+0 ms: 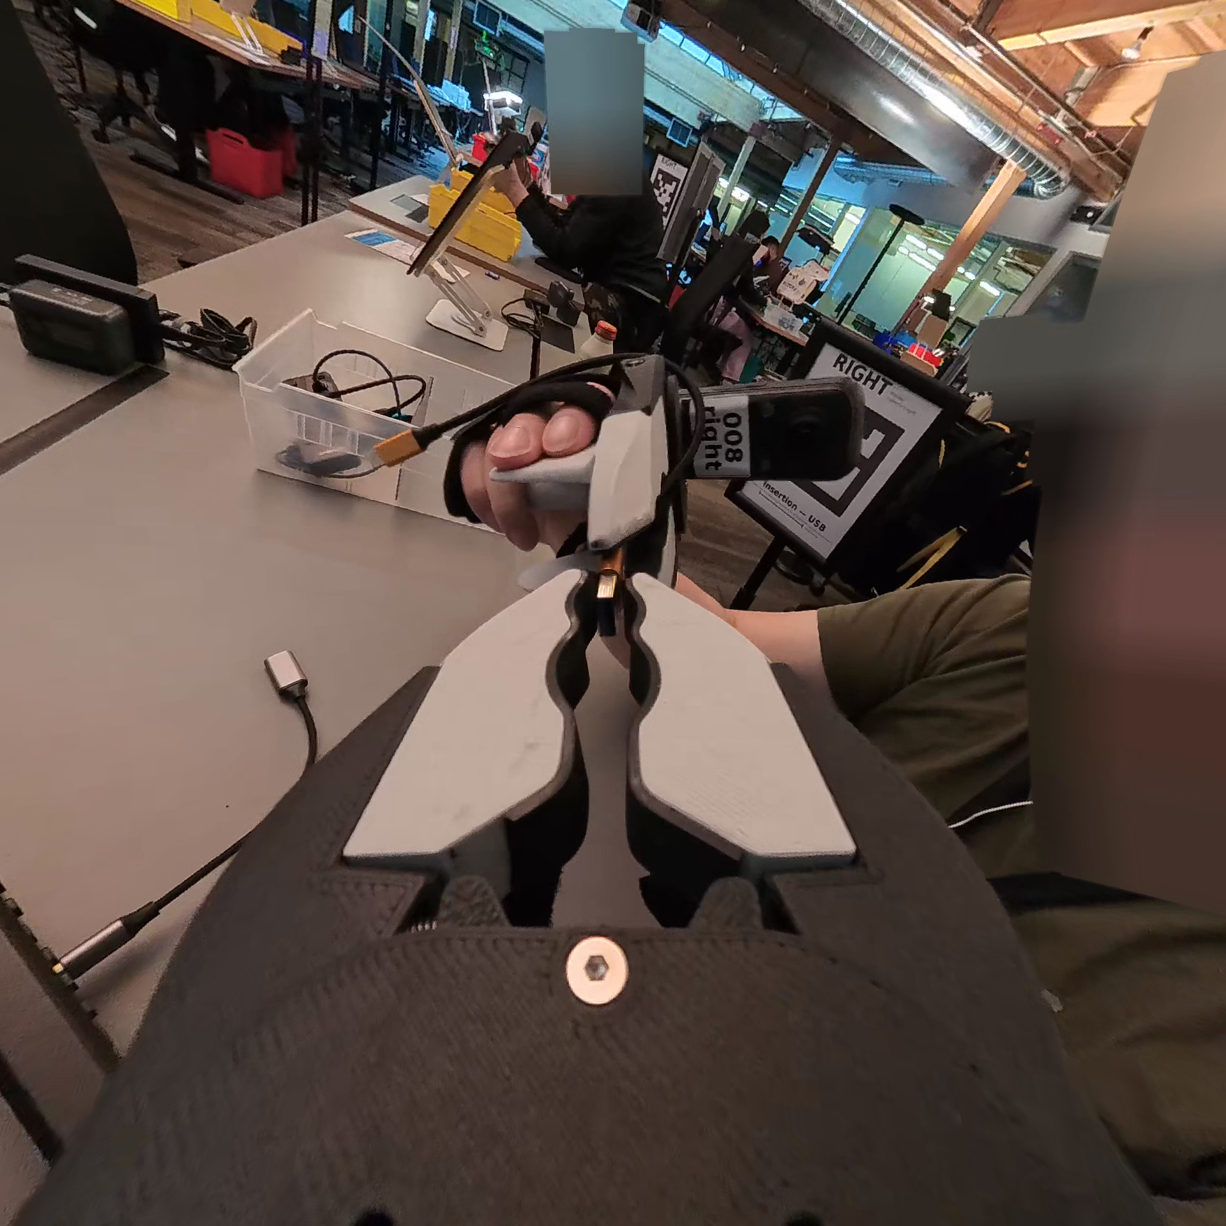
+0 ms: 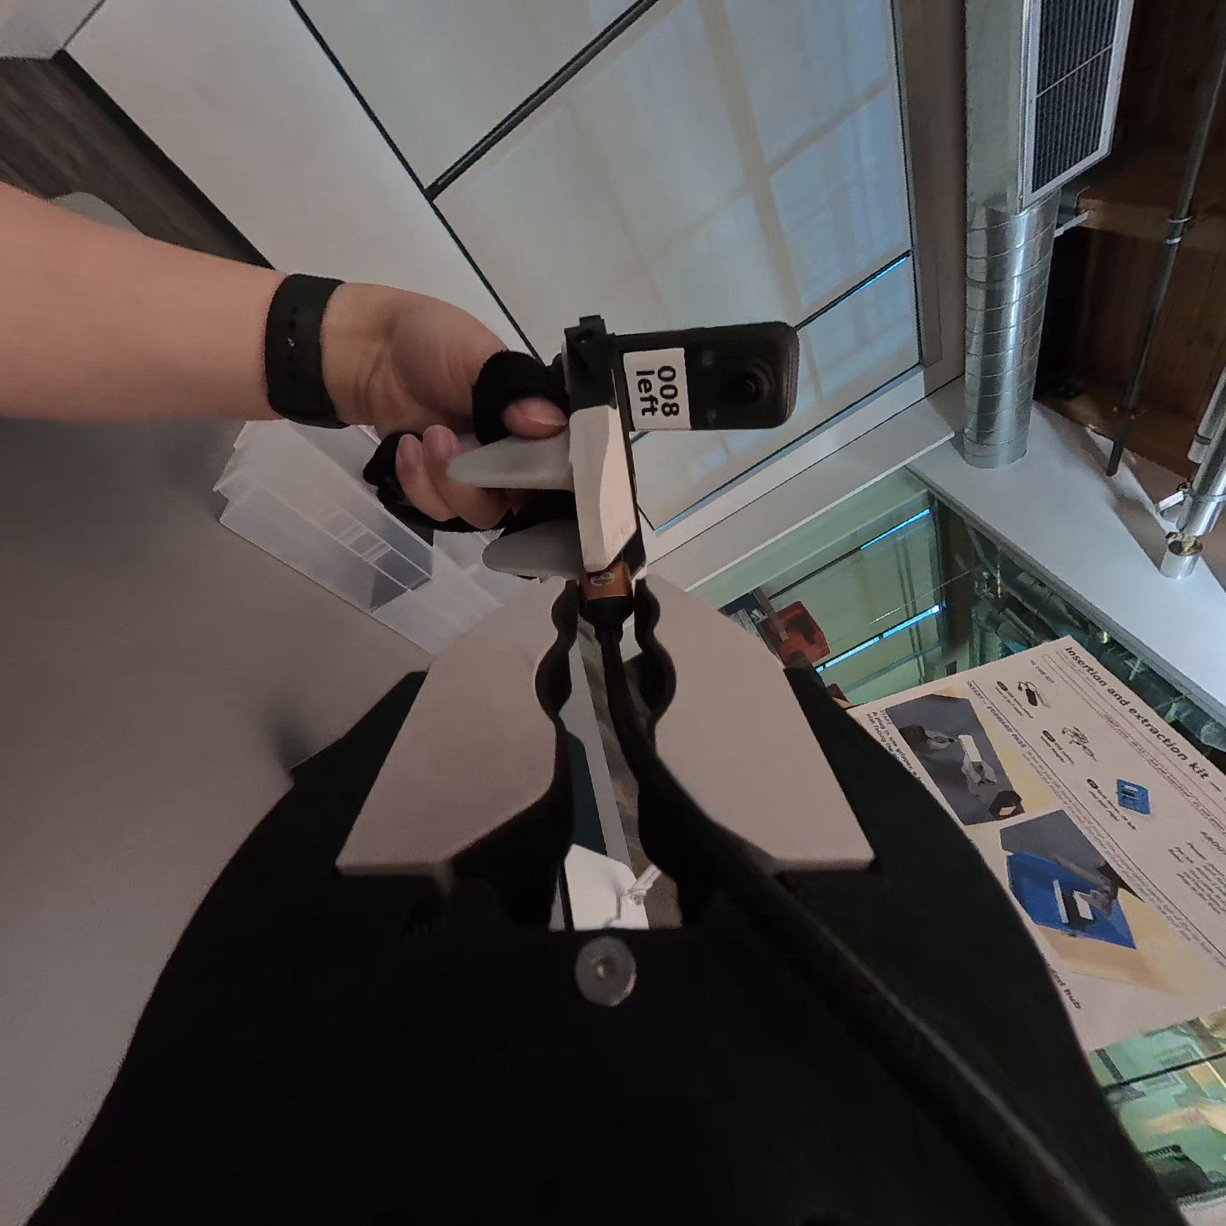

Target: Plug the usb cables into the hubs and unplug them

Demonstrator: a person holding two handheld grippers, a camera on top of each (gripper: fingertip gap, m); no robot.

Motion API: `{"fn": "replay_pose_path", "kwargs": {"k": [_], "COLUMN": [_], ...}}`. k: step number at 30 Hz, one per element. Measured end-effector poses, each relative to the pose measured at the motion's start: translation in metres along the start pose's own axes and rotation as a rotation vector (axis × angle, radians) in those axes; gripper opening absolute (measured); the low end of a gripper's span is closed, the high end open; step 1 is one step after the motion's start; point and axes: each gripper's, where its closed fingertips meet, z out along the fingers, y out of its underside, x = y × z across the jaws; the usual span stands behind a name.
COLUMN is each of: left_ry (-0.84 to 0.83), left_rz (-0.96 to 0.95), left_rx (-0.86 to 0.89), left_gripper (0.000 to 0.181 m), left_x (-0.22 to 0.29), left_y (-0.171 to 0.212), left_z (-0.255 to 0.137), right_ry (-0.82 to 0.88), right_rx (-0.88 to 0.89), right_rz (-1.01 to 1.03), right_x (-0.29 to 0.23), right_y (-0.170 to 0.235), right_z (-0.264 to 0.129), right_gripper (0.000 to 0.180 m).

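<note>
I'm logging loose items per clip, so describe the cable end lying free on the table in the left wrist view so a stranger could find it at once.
Start from the grey table and the clear plastic bin on it. Nearer the camera than the bin, left of the left gripper, lies a grey metal plug on a dark cable. Unlike the orange connector hanging in the air near the right gripper, it lies flat, touched by nothing.

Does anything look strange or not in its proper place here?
Nothing looks damaged or spilled. One oddity: both grippers meet in mid-air above the grey table, the left gripper and right gripper closed around one gold connector; no hub is visible.
</note>
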Motion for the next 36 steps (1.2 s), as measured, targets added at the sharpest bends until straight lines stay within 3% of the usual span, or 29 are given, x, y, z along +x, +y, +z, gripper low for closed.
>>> {"fn": "replay_pose_path", "kwargs": {"k": [21,23,25,29,36], "left_ry": [0.010,0.030,0.038,0.035,0.036], "left_rz": [-0.012,-0.019,-0.020,-0.028,-0.024], "left_rx": [-0.044,-0.032,-0.027,-0.021,-0.036], "left_gripper": [0.006,0.005,0.005,0.005,0.005], "left_x": [0.000,0.003,0.005,0.004,0.004], "left_y": [0.007,0.005,0.004,0.003,0.006], "left_z": [0.002,0.002,0.001,0.000,0.001], "right_ry": [-0.049,-0.040,0.000,-0.024,-0.034], "right_rx": [0.033,0.034,0.016,0.015,0.004], "right_rz": [0.002,0.001,0.018,0.001,-0.009], "right_x": [-0.009,-0.007,0.000,-0.004,-0.007], "right_y": [-0.007,-0.008,-0.005,-0.004,-0.003], "right_z": [0.001,-0.001,-0.001,-0.002,0.000], "right_gripper": [0.009,0.012,0.027,0.017,0.016]}}
